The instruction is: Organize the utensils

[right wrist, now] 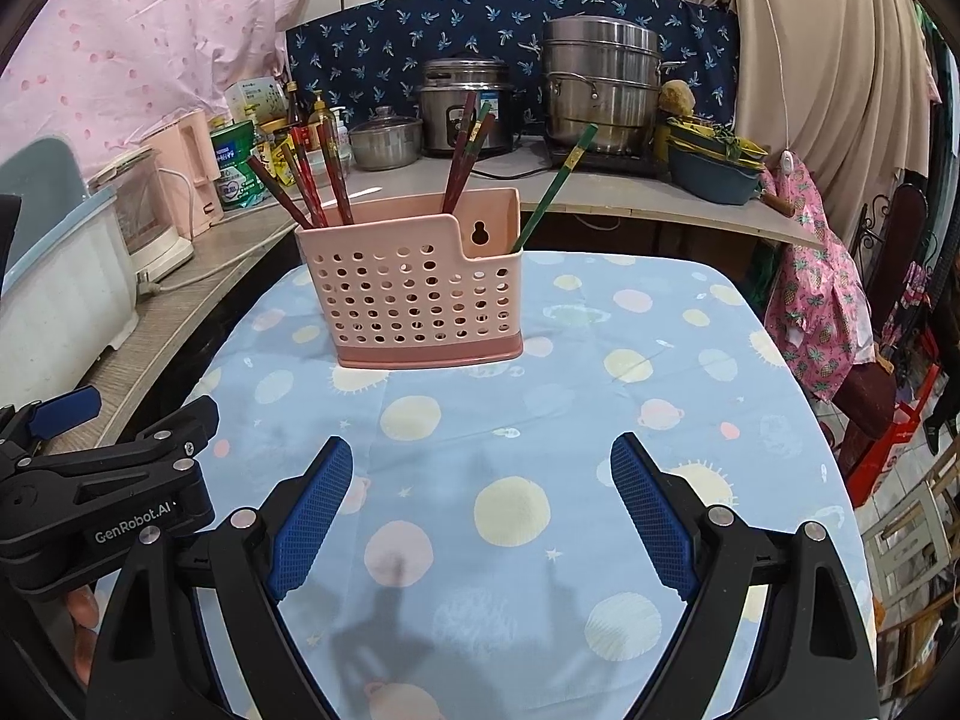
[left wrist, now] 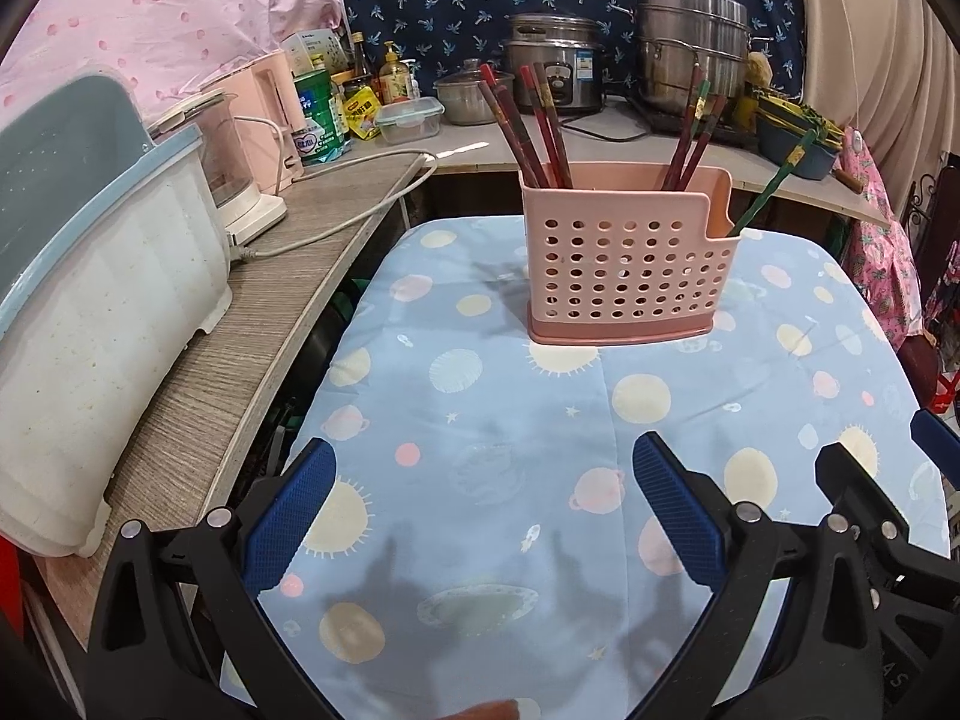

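Both claws (left wrist: 483, 462) (right wrist: 482, 459) gape empty over bare cloth (right wrist: 540, 420), pink holder (right wrist: 414, 288) well beyond.

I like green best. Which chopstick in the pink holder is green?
The single chopstick leaning alone at the low right end of the pink holder. The other chopsticks are mostly dark red.

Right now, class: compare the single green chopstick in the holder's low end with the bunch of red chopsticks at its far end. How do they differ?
The green chopstick stands alone; the red chopsticks are bunched together. It sits in the pink holder's low notched end, they in the tall end. It leans right in the right wrist view; they lean left. Both stand tilted inside the same holder.
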{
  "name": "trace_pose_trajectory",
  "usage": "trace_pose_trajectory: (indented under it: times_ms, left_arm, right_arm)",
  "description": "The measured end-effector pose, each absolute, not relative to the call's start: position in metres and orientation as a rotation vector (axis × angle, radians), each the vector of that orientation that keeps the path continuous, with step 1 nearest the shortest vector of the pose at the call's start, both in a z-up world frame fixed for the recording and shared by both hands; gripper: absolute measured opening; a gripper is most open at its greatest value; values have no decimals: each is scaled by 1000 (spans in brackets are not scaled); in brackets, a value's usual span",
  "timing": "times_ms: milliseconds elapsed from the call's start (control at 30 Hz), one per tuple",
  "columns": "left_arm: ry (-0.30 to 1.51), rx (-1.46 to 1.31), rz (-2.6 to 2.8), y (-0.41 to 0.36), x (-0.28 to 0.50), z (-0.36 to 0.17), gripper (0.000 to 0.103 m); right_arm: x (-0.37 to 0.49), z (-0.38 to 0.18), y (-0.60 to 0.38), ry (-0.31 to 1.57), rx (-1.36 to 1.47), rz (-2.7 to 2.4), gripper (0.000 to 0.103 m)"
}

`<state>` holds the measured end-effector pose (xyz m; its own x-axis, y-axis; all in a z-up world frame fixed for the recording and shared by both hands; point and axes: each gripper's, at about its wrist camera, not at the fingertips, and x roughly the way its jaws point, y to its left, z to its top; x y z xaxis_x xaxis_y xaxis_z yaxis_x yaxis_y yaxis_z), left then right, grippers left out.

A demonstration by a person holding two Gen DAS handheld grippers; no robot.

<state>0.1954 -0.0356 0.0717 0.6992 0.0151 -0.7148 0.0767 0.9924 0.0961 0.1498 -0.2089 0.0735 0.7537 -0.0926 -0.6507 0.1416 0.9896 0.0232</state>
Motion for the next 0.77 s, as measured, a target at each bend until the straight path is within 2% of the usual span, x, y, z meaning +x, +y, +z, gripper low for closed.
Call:
trace_pose_trajectory:
  times_ms: [767]
  left_arm:
    - [813, 115, -31, -37, 207, 66, 95]
  right_arm:
    - [163, 67, -210, 734, 81, -116, 84]
